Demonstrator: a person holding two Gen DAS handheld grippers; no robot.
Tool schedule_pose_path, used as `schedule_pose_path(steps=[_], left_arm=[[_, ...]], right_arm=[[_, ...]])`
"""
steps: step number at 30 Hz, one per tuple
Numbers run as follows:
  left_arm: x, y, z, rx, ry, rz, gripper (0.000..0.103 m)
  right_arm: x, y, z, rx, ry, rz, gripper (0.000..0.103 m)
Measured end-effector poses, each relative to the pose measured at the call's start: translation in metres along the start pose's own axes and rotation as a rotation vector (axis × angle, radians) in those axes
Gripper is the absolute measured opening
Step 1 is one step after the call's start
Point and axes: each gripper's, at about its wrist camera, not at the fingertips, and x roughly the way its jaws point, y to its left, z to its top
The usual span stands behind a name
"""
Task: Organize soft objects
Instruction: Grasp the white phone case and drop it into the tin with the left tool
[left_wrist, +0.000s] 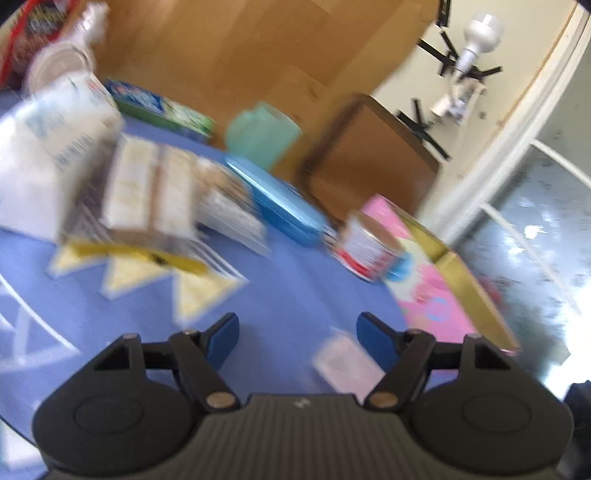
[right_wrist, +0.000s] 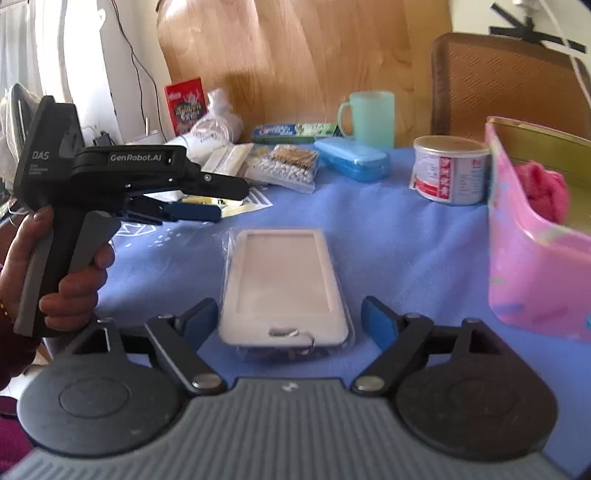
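Note:
A white soft phone case in a clear bag (right_wrist: 284, 288) lies flat on the blue cloth. My right gripper (right_wrist: 290, 325) is open with its blue fingers on either side of the case's near end, not touching it. My left gripper (left_wrist: 297, 338) is open and empty above the cloth; it also shows in the right wrist view (right_wrist: 212, 201), held by a hand at the left. The case shows blurred by the left gripper's right finger (left_wrist: 345, 360). A pink box (right_wrist: 532, 258) at the right holds a pink cloth (right_wrist: 543, 188).
On the blue cloth (right_wrist: 388, 240) stand a tin can (right_wrist: 450, 170), a blue plastic case (right_wrist: 352, 157), a green mug (right_wrist: 369, 118), a toothpaste box (right_wrist: 295, 131), a bag of cotton swabs (right_wrist: 290, 164) and white bags (right_wrist: 210, 129). A chair (right_wrist: 506, 81) stands behind.

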Motion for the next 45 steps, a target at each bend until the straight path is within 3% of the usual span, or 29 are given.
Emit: schedule_pose_path(steps=[3, 8, 13, 16, 17, 18, 24, 31, 38, 42, 45], left_arm=[[-0.003, -0.018, -0.005, 0.029, 0.032, -0.023, 0.073], [-0.006, -0.027, -0.015, -0.001, 0.089, 0.022, 0.073], [-0.003, -0.033, -0.027, -0.056, 0.155, -0.035, 0.073], [0.008, -0.039, -0.029, -0.023, 0.162, -0.015, 0.059], [0.012, -0.041, -0.029, -0.010, 0.157, 0.001, 0.049], [0.015, -0.041, -0.028, -0.008, 0.158, 0.010, 0.042], [0.019, -0.057, -0.016, 0.011, 0.148, -0.015, 0.039], [0.037, -0.120, 0.020, 0.160, 0.099, -0.103, 0.039], [0.109, -0.200, 0.035, 0.307, 0.152, -0.184, 0.039], [0.156, -0.229, 0.034, 0.358, 0.185, -0.180, 0.042], [0.190, -0.242, 0.033, 0.405, 0.178, -0.080, 0.054]], right_arm=[[0.003, 0.008, -0.002, -0.047, -0.005, -0.009, 0.092], [0.010, 0.013, -0.002, -0.113, 0.000, -0.006, 0.093], [0.004, 0.003, -0.003, -0.109, -0.004, 0.012, 0.093], [0.004, 0.002, -0.004, -0.089, -0.008, 0.023, 0.090], [0.004, 0.004, -0.006, -0.093, -0.017, 0.014, 0.076], [0.005, 0.006, -0.005, -0.114, -0.026, -0.013, 0.073], [0.002, 0.005, -0.007, -0.105, -0.072, -0.045, 0.071], [-0.025, -0.010, 0.011, -0.128, -0.253, -0.168, 0.071], [-0.057, -0.063, 0.027, -0.076, -0.346, -0.349, 0.072], [-0.064, -0.107, 0.031, 0.010, -0.334, -0.422, 0.072], [-0.052, -0.133, 0.037, 0.046, -0.322, -0.507, 0.074]])
